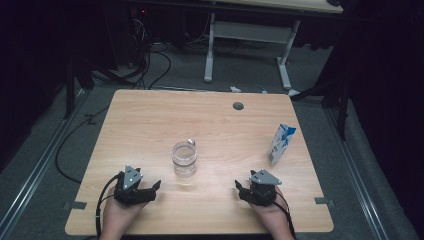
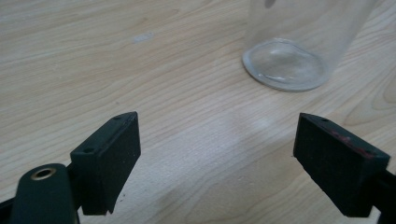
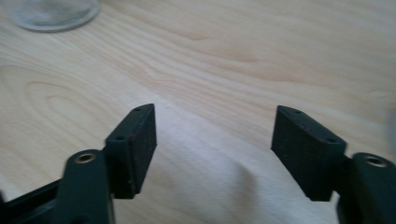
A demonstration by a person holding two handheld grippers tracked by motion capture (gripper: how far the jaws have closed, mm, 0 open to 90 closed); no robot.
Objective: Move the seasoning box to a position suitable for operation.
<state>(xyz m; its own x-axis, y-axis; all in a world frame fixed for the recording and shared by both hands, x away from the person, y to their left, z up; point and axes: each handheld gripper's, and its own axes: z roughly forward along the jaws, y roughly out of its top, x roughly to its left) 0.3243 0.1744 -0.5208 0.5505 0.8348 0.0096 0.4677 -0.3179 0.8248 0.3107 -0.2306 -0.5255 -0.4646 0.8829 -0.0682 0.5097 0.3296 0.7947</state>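
- Both grippers sit at the near edge of the worktop (image 1: 150, 120), and I hold each from below: left gripper (image 1: 150, 189) and right gripper (image 1: 243, 189), tips turned inward toward each other.
- Left gripper (image 2: 217, 154) is released, jaws spread wide with bare wood between them; the glass (image 2: 299, 42) stands just ahead, off to one side of its line.
- Right gripper (image 3: 214, 144) is released too, nothing between its pads; the base of the glass (image 3: 53, 14) shows at the far corner of that view.
- From above, the glass (image 1: 184, 159) stands upright near the middle of the worktop, between my 2 grippers and a little beyond them. It looks empty, though I cannot be sure.
- A carton (image 1: 281, 144) stands upright well to the right, apart from the glass.
- I judge the glass rigid, smooth, slippery and breakable, and light if empty. I would take it across the mid-wall, jaws level, squeezing gently.
- The carton looks light with thin walls that would dent; I would grip its 2 broad faces low down.
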